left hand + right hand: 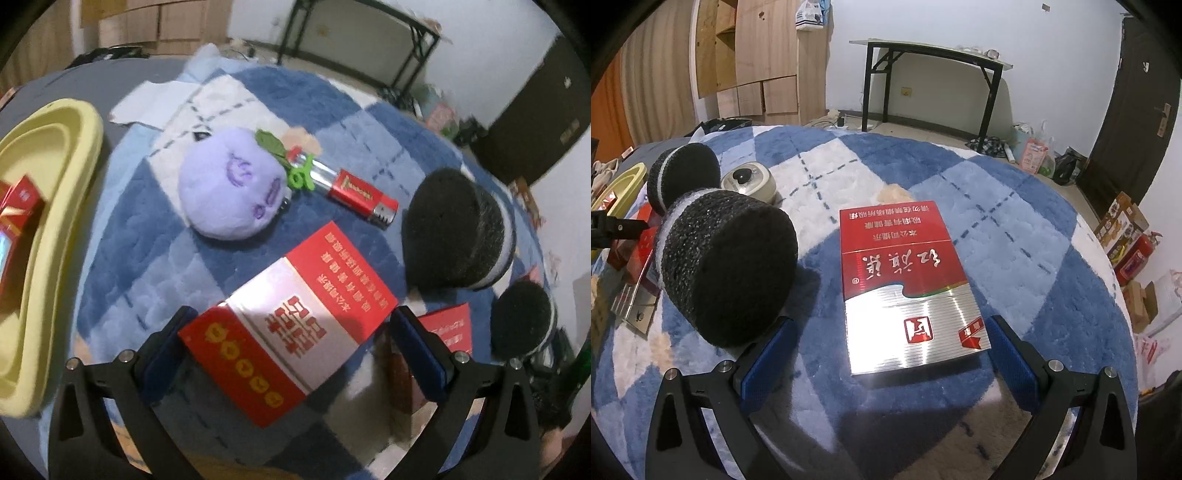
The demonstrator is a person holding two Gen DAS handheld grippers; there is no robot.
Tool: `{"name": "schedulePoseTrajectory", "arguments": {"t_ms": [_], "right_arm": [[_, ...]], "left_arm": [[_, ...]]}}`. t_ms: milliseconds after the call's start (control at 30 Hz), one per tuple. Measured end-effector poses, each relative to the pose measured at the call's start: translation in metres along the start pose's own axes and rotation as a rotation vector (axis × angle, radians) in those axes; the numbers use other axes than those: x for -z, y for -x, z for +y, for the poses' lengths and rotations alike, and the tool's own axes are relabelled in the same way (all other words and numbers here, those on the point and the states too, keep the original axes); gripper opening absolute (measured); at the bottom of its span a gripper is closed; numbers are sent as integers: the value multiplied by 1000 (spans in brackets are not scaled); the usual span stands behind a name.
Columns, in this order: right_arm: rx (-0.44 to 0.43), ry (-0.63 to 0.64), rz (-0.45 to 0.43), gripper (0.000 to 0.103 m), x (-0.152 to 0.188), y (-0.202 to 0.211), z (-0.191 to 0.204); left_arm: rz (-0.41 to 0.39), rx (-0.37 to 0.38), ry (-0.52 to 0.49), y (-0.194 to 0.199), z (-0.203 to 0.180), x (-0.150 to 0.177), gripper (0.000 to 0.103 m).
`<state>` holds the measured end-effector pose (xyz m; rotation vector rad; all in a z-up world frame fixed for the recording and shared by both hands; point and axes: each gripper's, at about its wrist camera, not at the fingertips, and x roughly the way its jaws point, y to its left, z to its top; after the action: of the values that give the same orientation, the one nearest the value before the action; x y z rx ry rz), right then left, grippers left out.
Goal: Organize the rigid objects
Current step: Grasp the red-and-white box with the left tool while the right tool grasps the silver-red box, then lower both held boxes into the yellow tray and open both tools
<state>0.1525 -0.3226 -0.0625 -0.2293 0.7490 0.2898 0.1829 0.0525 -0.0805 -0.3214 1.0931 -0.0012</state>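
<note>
In the left wrist view, a red and white cigarette box (291, 325) lies between the fingers of my left gripper (291, 343). The jaws are wide open and clear of the box on both sides. A red lighter (360, 194) and a purple plush ball (232, 184) lie beyond it. A yellow tray (48, 206) at the left holds red boxes (16, 214). In the right wrist view, a red and silver cigarette box (908, 288) lies flat between the open fingers of my right gripper (886, 354), untouched.
Everything sits on a blue and white checked plush rug (1015, 236). Two black sponge cylinders (458, 229) (727, 269) stand near the boxes. More red boxes (635, 254) lie at the left. A small round beige device (750, 184) sits behind. A black-framed table (931, 74) stands by the wall.
</note>
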Motion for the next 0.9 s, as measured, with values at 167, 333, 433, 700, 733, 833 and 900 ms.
{"name": "schedulePoseTrajectory", "arguments": {"t_ms": [167,333,433,700,733,833,900], "right_arm": [[-5,-5,-3,103,1,1,-1],[-5,-7,0,103,2,2,-2],[-6,-8,0,102,2,3,-2],[3,-12,-46,57,4,16,0],[15,-11,-49,57,6,20,2],[33,-38,-55,57,10,32,4],[31,-65,-59,57,10,45,4]], "left_arm": [[10,22,-163,-1,-6,-6,103],[-37,35,-351,-8,-6,-11,103],[-81,26,-430,-8,-17,-9,100],[-171,-15,-406,9,-24,30,60],[-184,-13,-412,16,-21,38,60],[-228,-14,-419,37,-16,45,58],[-233,-6,-413,51,-12,43,57]]}}
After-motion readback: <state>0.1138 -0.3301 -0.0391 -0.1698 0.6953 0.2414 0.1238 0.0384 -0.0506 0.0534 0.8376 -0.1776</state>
